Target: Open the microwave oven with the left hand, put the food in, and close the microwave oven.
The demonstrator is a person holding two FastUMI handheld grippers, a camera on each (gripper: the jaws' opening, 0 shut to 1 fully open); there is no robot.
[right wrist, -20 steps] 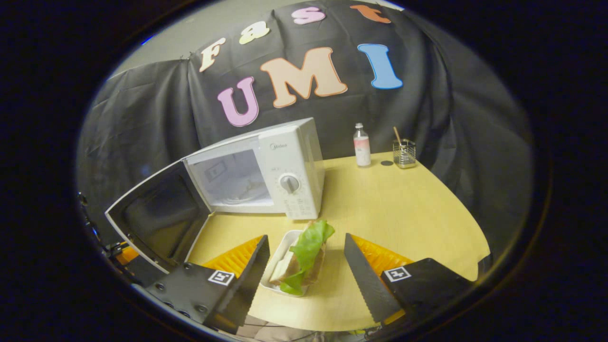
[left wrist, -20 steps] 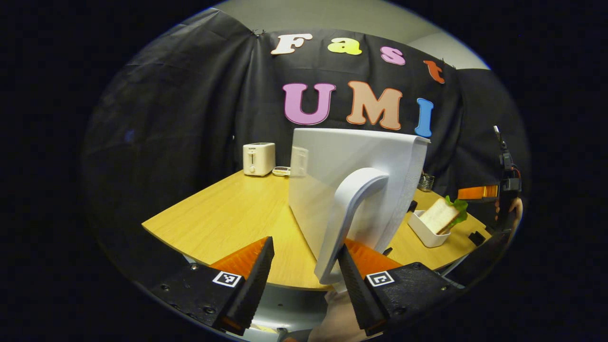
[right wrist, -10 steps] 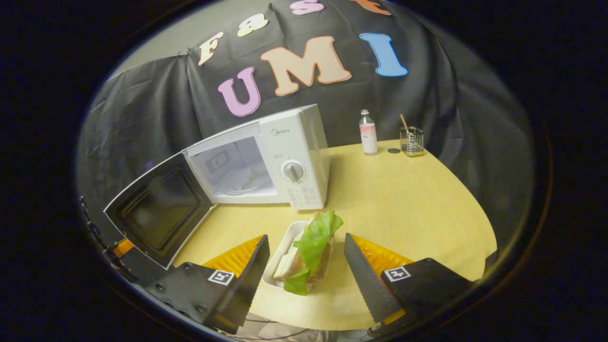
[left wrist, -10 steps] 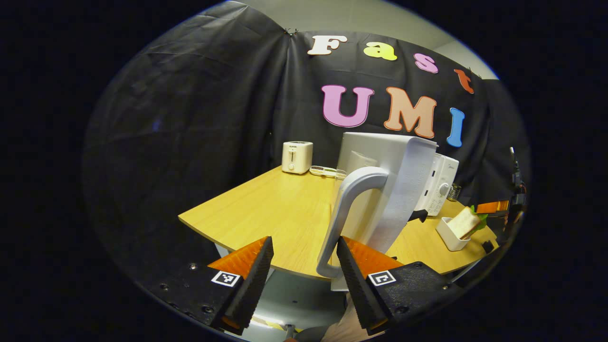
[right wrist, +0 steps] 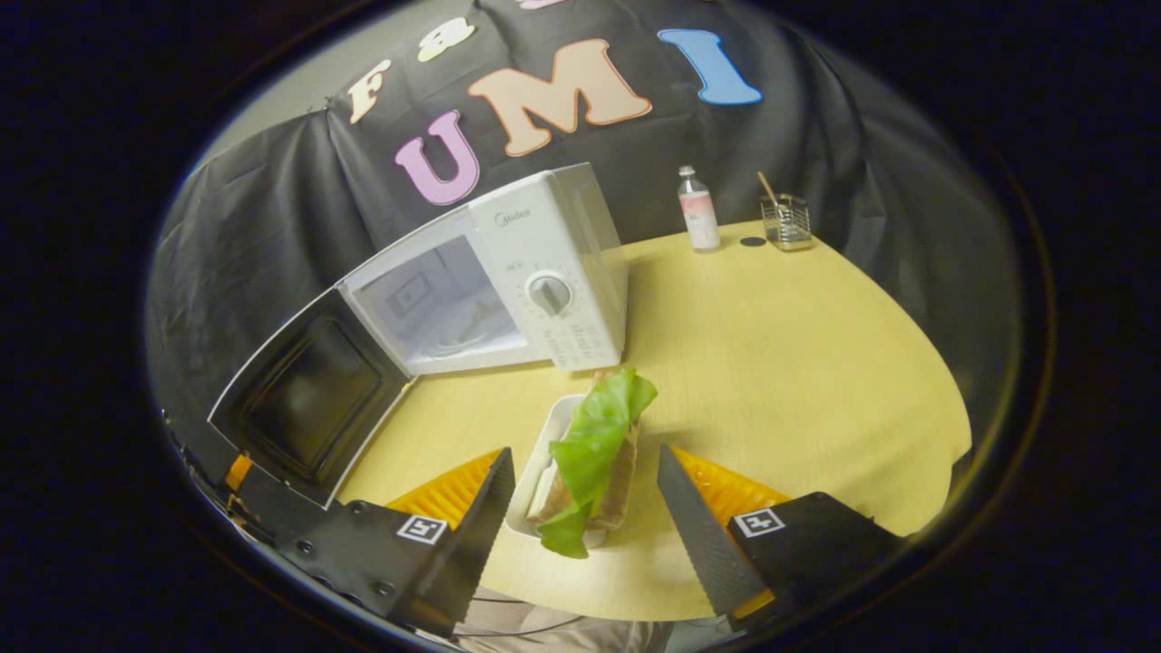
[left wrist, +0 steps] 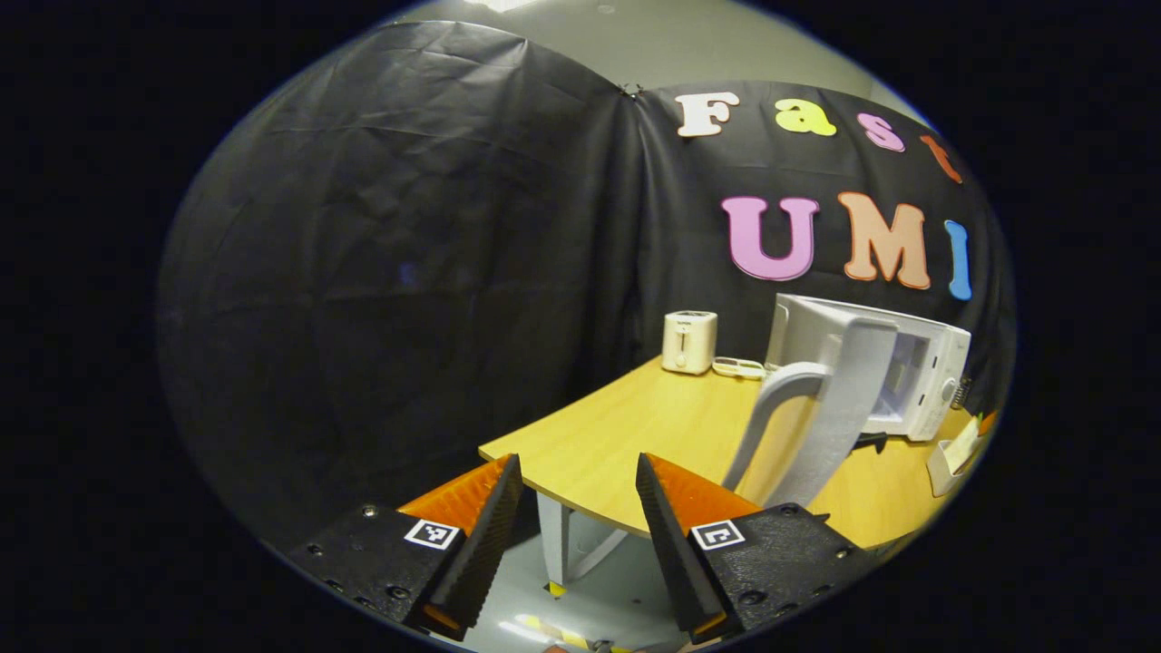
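the left gripper (left wrist: 574,508) has backed away from the door handle (left wrist: 771,422), which sat by its fingers before; its jaws are spread and empty, off the table (left wrist: 635,435) edge. the right gripper (right wrist: 580,503) has closed in, jaws spread either side of the sandwich (right wrist: 594,444) in its white dish (right wrist: 544,453), touching neither. just past the dish, the microwave (right wrist: 544,263) stands with its door (right wrist: 304,394) swung wide. behind it, in the right gripper view: a bottle (right wrist: 698,210) and wire holder (right wrist: 785,223). the left gripper view shows a toaster (left wrist: 688,342) beyond the door.
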